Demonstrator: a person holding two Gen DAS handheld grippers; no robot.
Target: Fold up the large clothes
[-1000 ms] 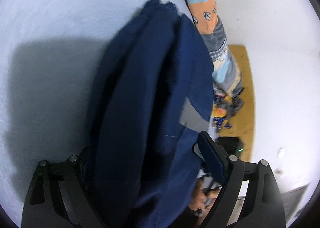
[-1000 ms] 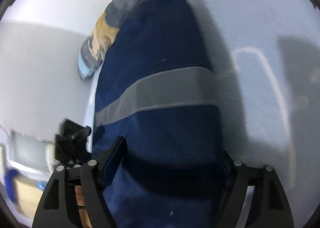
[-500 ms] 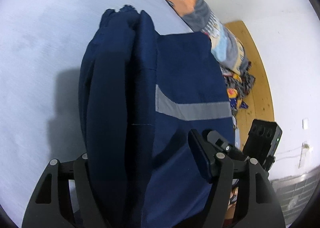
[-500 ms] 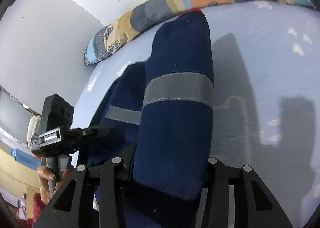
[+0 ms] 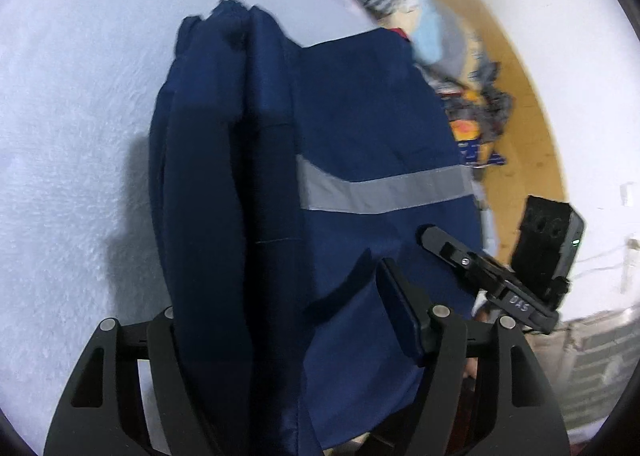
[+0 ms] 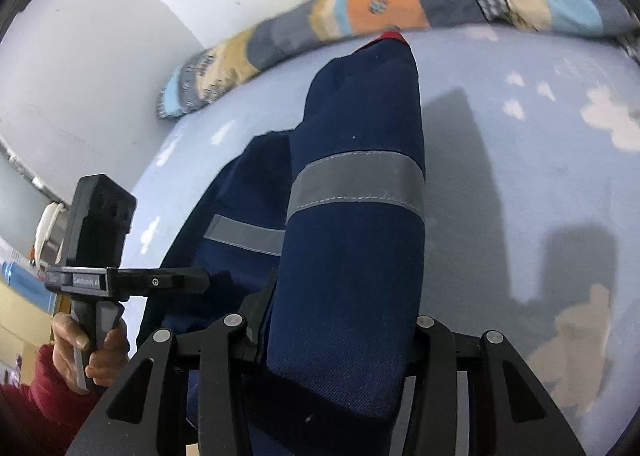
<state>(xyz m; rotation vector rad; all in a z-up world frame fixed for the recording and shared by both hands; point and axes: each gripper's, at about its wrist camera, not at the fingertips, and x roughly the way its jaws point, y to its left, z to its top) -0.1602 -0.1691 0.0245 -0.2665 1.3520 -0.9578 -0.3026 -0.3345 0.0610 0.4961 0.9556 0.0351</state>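
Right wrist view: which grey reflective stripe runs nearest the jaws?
The wide stripe across the bundled fold held in the right gripper; the thinner stripe lies left, lower.

I am seeing a patchwork quilt [image 6: 384, 12] lying rolled along the far edge of a pale blue bedsheet [image 6: 540, 184], with a heap of clothes [image 5: 476, 116] sitting on the wooden floor [image 5: 528, 160] at right.

Black plastic fingers [image 6: 256, 332] with silver screws, bare-skinned hand [image 6: 90, 352], dark red sleeve [image 6: 36, 408]
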